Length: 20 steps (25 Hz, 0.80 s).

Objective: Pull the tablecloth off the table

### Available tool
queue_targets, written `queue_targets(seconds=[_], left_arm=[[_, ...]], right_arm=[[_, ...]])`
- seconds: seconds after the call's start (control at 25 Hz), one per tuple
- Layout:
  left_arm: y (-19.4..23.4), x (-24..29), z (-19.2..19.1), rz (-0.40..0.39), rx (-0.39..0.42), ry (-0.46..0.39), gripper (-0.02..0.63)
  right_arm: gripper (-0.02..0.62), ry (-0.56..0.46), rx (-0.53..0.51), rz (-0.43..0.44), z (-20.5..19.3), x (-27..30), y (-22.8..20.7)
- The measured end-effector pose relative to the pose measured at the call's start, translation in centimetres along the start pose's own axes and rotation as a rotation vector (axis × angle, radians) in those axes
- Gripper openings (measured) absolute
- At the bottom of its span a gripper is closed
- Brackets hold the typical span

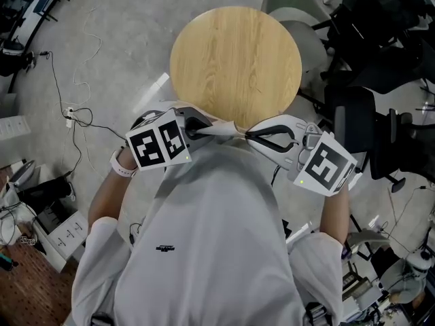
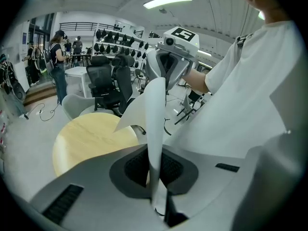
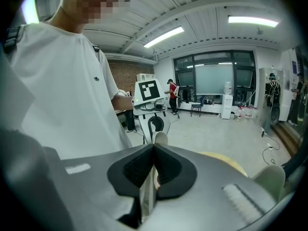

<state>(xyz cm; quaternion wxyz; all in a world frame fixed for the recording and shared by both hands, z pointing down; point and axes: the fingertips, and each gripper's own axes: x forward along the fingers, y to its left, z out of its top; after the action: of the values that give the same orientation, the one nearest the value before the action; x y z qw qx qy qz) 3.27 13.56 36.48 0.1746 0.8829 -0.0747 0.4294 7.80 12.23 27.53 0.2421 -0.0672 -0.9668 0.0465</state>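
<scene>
The round wooden table [image 1: 234,60] stands bare in front of me. A white tablecloth [image 1: 223,130] is gathered into a narrow strip stretched between my two grippers, just at the table's near edge and close to my chest. My left gripper [image 1: 204,129] is shut on one end of it; the cloth [image 2: 156,129] rises out of its jaws toward the right gripper [image 2: 171,61]. My right gripper [image 1: 249,134] is shut on the other end, with cloth [image 3: 147,194] pinched between its pads and the left gripper [image 3: 151,112] facing it. How far the cloth hangs down against my white shirt is unclear.
Black office chairs [image 1: 370,121] crowd the right side, and a pale grey chair [image 1: 299,5] stands behind the table. Cables [image 1: 75,114] and a power strip lie on the floor at left, with boxes [image 1: 64,233] below them. People stand far off [image 2: 57,64].
</scene>
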Motion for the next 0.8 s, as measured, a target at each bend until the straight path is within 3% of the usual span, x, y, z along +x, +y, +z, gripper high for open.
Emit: queue_targets(seconds=[0.52,0.8], left_arm=[[0.8,0.6,0.3,-0.013,0.028,0.020,0.011],[0.7,1.6,0.3,-0.036,0.036,0.033,0.011]], right_arm=[[0.014,0.017,-0.039,0.034,-1.0,0.0,-0.9],[0.014,0.023,-0.012,0.046,-2.1,-0.3,-1.0]])
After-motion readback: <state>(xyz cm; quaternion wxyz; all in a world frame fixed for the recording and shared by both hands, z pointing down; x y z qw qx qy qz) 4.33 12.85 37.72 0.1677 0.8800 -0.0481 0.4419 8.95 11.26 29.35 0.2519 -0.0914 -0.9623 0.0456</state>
